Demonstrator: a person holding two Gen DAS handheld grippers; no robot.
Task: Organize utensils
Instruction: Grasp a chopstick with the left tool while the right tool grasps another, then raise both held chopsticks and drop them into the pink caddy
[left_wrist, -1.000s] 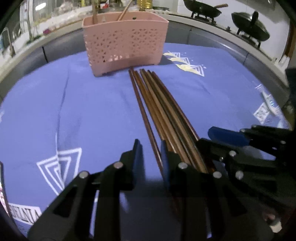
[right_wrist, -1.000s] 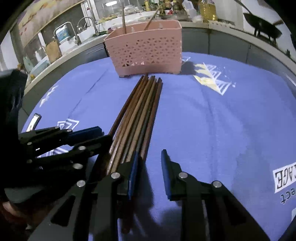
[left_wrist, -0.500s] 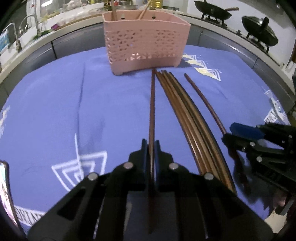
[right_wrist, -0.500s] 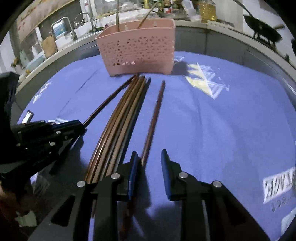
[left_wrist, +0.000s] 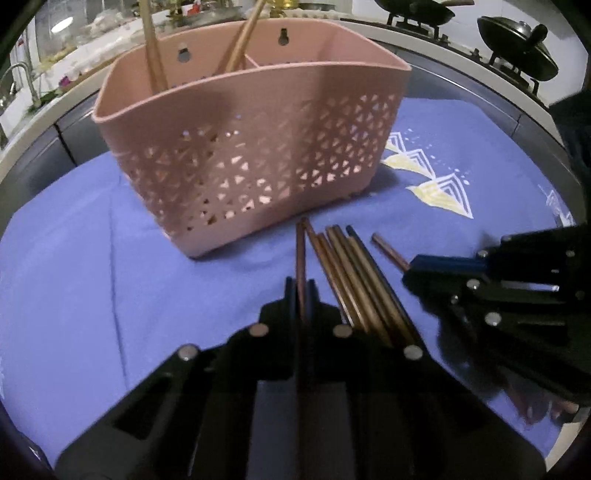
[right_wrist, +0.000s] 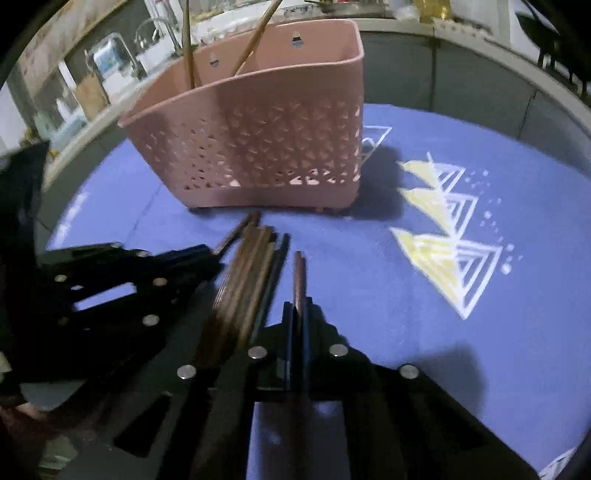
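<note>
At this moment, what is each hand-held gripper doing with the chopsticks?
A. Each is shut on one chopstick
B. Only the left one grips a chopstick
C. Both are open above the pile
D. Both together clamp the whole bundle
A: the left hand-held gripper pinches one chopstick, the right hand-held gripper pinches another chopstick, and the loose chopsticks lie on the blue cloth before the pink utensil basket.

A blue cloth (left_wrist: 74, 280) with white and yellow triangle prints covers the dark table. Behind it runs a pale counter (left_wrist: 55, 107); a tap (right_wrist: 147, 33) at left, black woks (left_wrist: 517, 51) at right.
</note>
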